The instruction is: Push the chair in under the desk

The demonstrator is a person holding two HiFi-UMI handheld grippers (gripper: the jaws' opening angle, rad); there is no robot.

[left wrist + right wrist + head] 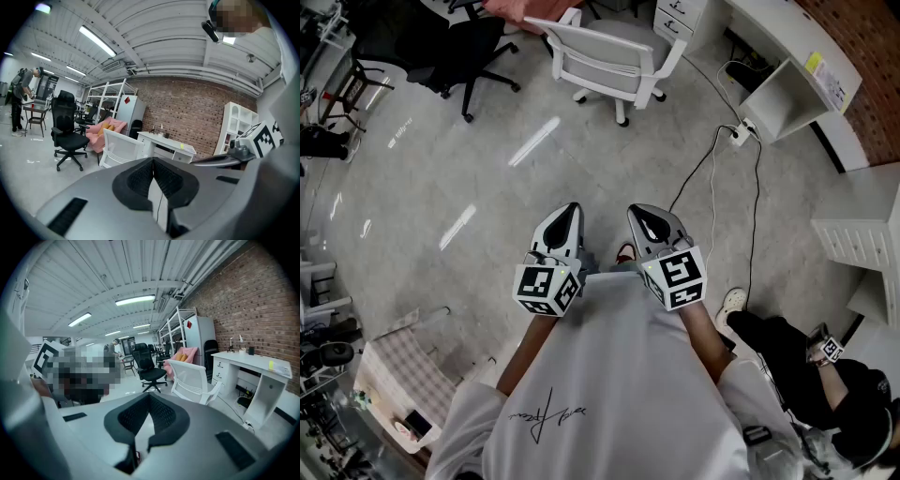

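Chair (614, 56) sits apart from the desk (787, 37), whose yellow label (814, 63) is unreadable. Left gripper (570, 210) and right gripper (637, 212) are clenched, empty.

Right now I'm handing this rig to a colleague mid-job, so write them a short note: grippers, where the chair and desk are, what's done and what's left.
Left gripper: shut, empty, nowhere near the chair.
Right gripper: shut, empty, beside the left one.
Chair: out on the open floor ahead, its back toward you. It stands apart from the desk, which is to its right by the brick wall.
Done: nothing yet; neither gripper touches the chair.
Left: walk up, set the grippers on the chair back and push it under the desk. Mind the cable on the floor.
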